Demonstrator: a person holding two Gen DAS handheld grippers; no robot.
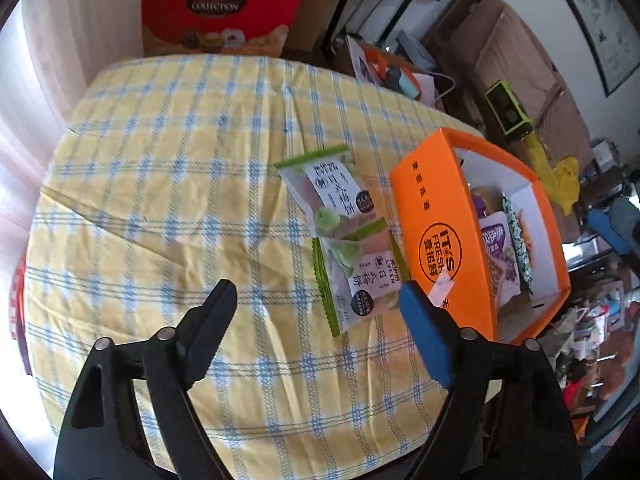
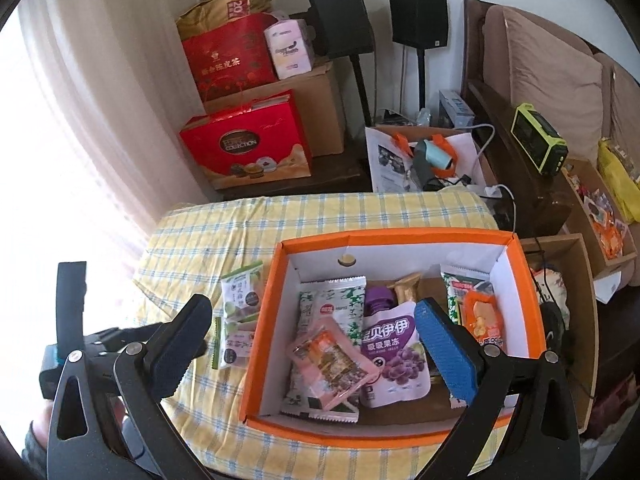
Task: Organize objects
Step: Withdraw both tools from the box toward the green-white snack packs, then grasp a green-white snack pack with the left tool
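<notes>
Checked desk (image 1: 168,184), two snack packets (image 1: 352,276) left of the orange box (image 1: 436,220). My left gripper (image 1: 320,300) wide, empty; right gripper (image 2: 316,332) too. I'd pinch the near packet's edge.

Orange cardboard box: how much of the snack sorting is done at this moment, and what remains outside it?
Done: the orange cardboard box already holds several packets, among them a purple grape jelly pouch and a pink snack packet. In hand: nothing; the left hand-held gripper is open above the checked cloth, the right hand-held gripper open over the box. Left: two green-edged snack packets lying beside the box.
</notes>
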